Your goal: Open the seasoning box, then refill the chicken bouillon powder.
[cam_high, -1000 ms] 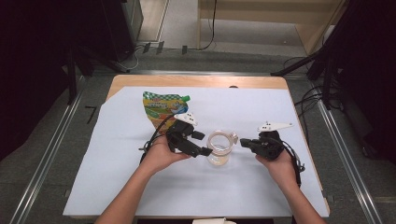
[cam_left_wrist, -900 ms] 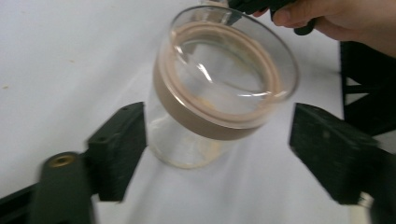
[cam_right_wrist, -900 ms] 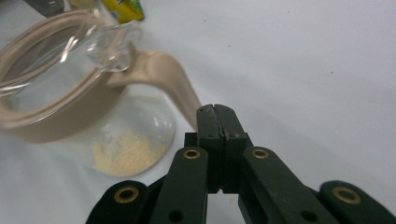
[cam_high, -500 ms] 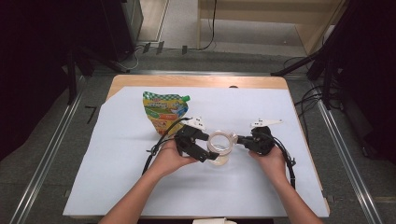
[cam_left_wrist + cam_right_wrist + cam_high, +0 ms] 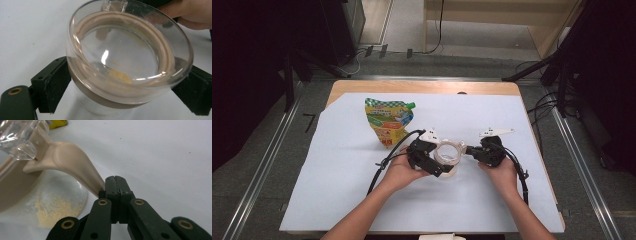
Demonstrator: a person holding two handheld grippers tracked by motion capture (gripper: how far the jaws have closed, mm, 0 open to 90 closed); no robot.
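A clear glass jar (image 5: 450, 151) with a beige lid ring stands on the white table cover (image 5: 512, 200). My left gripper (image 5: 441, 166) is shut on the jar (image 5: 125, 62), its black pads (image 5: 56, 86) pressing the wall from both sides below the lid. My right gripper (image 5: 468, 150) meets the jar from the right. Its jaws (image 5: 115, 185) are shut on the tip of the lid's beige latch (image 5: 67, 161). Yellowish granules (image 5: 58, 212) lie on the jar's bottom. A clear hinge tab (image 5: 20, 140) sits at the top of the latch.
A green and yellow pouch (image 5: 388, 120) stands behind and to the left of the jar. The wooden table edge (image 5: 422, 87) runs along the back. Black cables trail from both grippers toward the person's forearms.
Both hands have moved inward to the jar. The left gripper has closed around its body, and the right gripper has come left and closed on the latch.
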